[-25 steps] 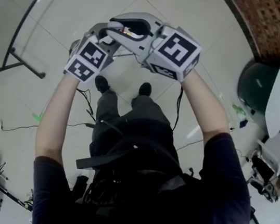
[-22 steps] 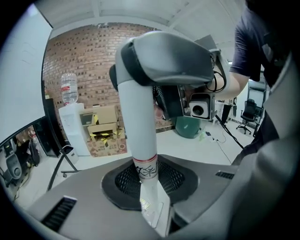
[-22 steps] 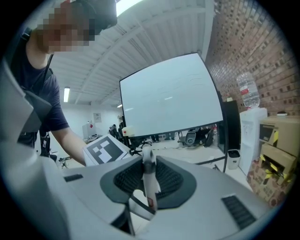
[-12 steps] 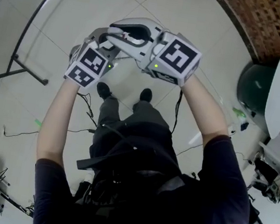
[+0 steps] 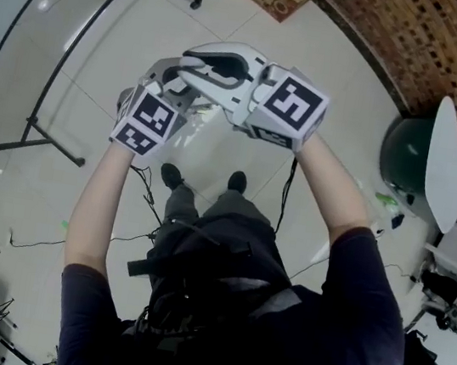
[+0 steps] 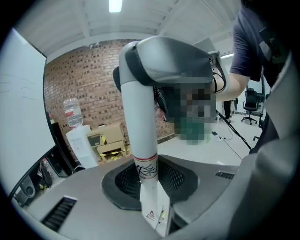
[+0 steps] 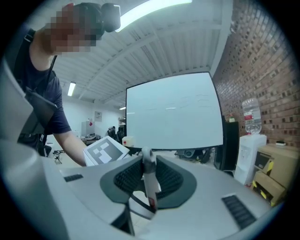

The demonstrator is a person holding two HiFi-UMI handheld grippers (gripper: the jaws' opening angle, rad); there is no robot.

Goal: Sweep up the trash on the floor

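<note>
Pale floor tiles (image 5: 50,166) fill my head view. A black stand (image 5: 50,85) angles across them at far left, and a small green speck (image 5: 64,224) lies on the tiles, well left of the operator's shoes (image 5: 172,177). Whether that speck is trash I cannot tell.

Right of the stand, my left gripper (image 6: 149,185) is held up in front of the body. Its jaws are clamped on a white pole (image 6: 139,122) that stands nearly upright between them, banded in red low down and topped by a grey bend (image 6: 164,56). A brick wall (image 6: 89,79), a water cooler (image 6: 79,143) and stacked cardboard boxes (image 6: 110,140) show behind the pole in the left gripper view.

Close beside it, my right gripper (image 7: 147,187) has its jaws pinched on a thinner white handle (image 7: 148,171) with a grey collar, leaning slightly. The other gripper's marker cube (image 7: 105,150) shows just to the left of that handle, and a whiteboard (image 7: 173,112) stands behind it. No view shows the lower end of the pole or the handle, so I cannot tell which belongs to a broom and which to a dustpan.

At far right of the head view, a dark green bin (image 5: 406,150) sits at the foot of the brick wall, beside a white oval panel (image 5: 443,160).
</note>
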